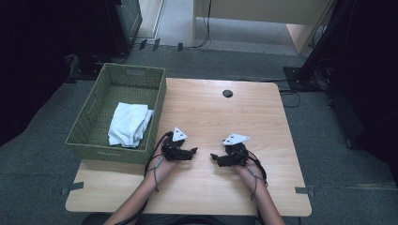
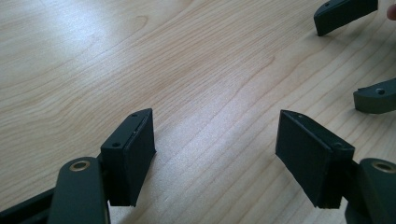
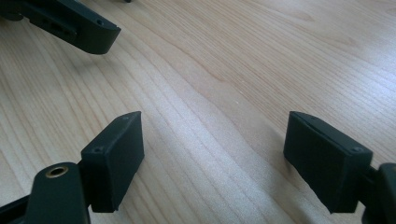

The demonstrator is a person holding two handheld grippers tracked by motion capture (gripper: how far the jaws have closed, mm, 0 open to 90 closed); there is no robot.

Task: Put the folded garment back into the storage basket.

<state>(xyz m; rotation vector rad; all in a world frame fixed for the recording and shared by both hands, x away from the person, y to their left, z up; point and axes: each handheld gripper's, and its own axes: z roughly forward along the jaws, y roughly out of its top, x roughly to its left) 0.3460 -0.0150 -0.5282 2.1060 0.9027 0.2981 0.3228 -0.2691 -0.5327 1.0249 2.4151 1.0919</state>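
Both grippers were found low over the bare middle of the wooden table [image 1: 263, 108], facing one another across a short stretch of board. The left gripper [image 1: 194, 150] pointed toward the right side of the high view, the right gripper [image 1: 212, 156] toward the left, their tips near each other but apart.

In the left gripper view, the left gripper [image 2: 215, 149] had its jaws spread, with only wood grain between the pads; nothing was grasped. The tips of the other gripper appeared at the upper right of that view. In the right gripper view, the right gripper [image 3: 212, 154] likewise stood released, its jaws wide apart over bare wood, holding nothing.

A green basket [image 1: 89, 117] sat on the table's left edge (partly overhanging it), just beside the left hand [image 1: 162, 157]. Inside it lay a folded white cloth [image 1: 128, 123], resting toward the basket's near right corner, well clear of either gripper's jaws. The right hand [image 1: 244, 164] rested near the table's front half. A dark round hole [image 1: 227, 93] marked the table's far edge.
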